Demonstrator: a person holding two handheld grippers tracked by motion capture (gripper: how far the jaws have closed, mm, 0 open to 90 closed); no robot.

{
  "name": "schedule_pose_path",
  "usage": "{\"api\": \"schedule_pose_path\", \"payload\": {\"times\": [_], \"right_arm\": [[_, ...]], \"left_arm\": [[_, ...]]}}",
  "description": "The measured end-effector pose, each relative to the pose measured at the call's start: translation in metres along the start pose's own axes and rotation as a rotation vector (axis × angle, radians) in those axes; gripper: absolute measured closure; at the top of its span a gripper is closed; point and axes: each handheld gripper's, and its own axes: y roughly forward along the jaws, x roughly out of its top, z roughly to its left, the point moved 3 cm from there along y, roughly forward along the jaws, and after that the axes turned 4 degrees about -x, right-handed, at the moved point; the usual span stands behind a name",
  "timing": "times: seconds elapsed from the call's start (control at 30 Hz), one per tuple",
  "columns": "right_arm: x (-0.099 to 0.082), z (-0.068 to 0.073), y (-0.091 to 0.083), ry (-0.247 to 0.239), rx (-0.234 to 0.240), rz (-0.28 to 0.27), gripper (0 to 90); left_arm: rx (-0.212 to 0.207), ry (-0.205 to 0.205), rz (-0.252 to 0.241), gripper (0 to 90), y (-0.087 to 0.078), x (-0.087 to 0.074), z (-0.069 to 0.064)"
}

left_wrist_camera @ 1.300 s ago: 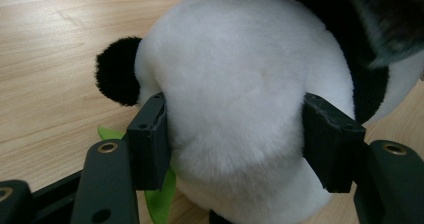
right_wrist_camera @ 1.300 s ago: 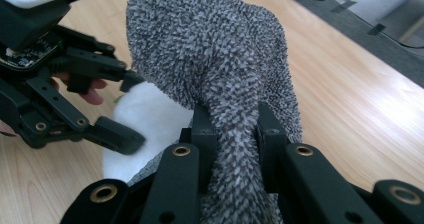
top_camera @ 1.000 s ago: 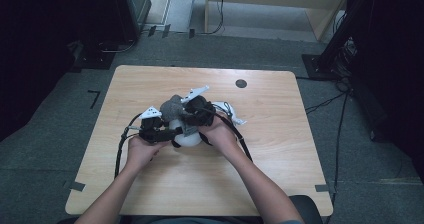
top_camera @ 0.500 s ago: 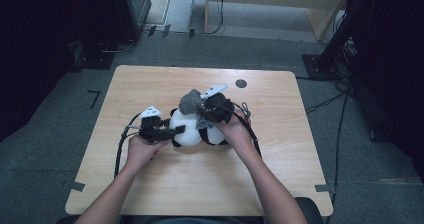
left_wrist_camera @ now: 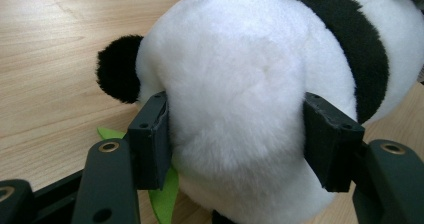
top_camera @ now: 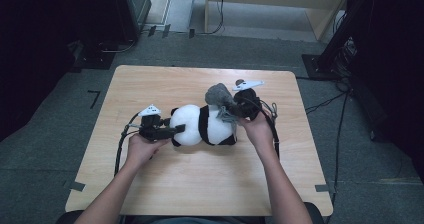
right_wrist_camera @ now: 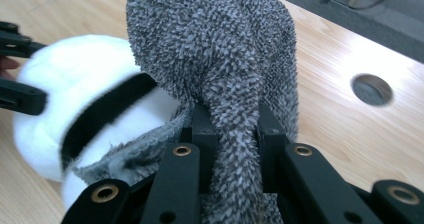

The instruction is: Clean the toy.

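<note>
Lying on its side near the middle of the wooden surface (top_camera: 150,194): a plush panda (top_camera: 202,125), white with a black band round the body, long axis running left to right in the high view. Clamped at the panda's left end by the left tool (top_camera: 179,129), jaws part-way apart and pressed into the white fur on either side, as seen in the left gripper view where the plush panda (left_wrist_camera: 235,114) bulges between the two black pads. Visible there too: one black ear at the left of the head, and a strip of green (left_wrist_camera: 162,194) poking out beneath the plush, just beside the left pad. Held by the right tool (top_camera: 231,110), jaws narrow and pinched tight: a grey fluffy cloth (top_camera: 219,96), bunched up and raised above the panda's right end. In the right gripper view, grey fluffy cloth (right_wrist_camera: 225,79) rising in a thick fold from between the jaws of the right tool (right_wrist_camera: 234,149), a loose edge of it draped against the panda's white body. Beyond, on the surface, a round dark hole (right_wrist_camera: 372,89) near the far edge.
</note>
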Motion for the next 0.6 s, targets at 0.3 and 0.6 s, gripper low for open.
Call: {"api": "schedule_pose_path", "payload": {"times": [0.3,0.6], "right_arm": [[-0.025,-0.027,0.002,0.122,0.008,0.006,78.0],[-0.048,-0.038,0.012,0.218,0.048,0.006,78.4]], "left_arm": [[-0.012,-0.008,0.004,36.8,0.000,0.002,0.001],[-0.021,-0.014,0.004,36.7,0.001,0.005,0.002]]}}
